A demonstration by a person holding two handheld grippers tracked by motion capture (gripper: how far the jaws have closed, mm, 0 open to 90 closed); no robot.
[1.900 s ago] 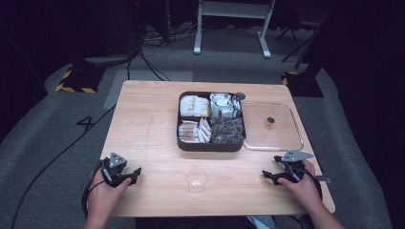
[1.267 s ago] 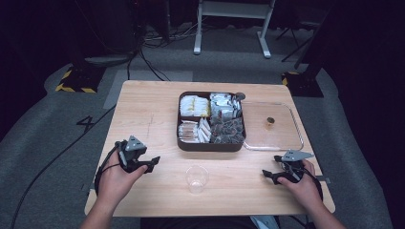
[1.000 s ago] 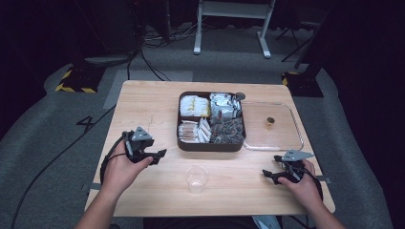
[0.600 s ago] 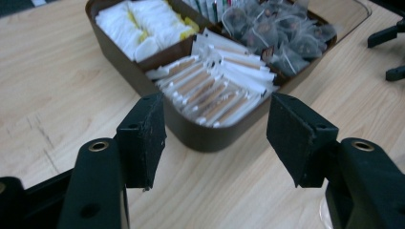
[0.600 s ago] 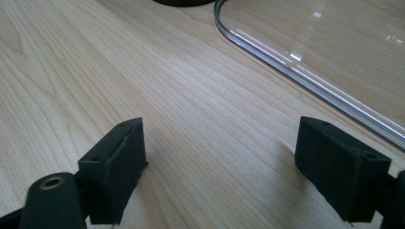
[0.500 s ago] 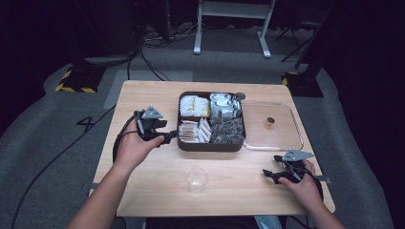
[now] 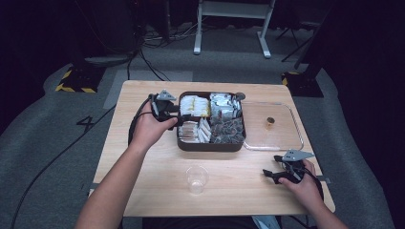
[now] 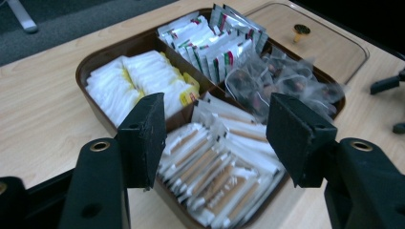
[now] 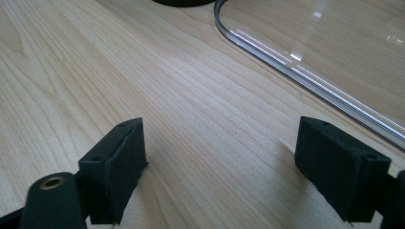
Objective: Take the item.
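L tool (image 7: 177, 116) is now reaching over the near-left corner of the brown sachet tray (image 8: 95, 62), having come up from the worktop's (image 7: 143, 191) near-left edge; jaws wide, holding nothing, framing the brown-striped sachets (image 8: 224, 167). Prob. a pick is starting. R tool (image 7: 272, 174) is resting wide & empty beside the clear lid (image 7: 282, 138). Clear cup (image 7: 197, 178) is sitting near-centre w/ open room around it.

High view down on table (image 7: 143, 191), left gripper view close over tray (image 8: 95, 64), shared with high view
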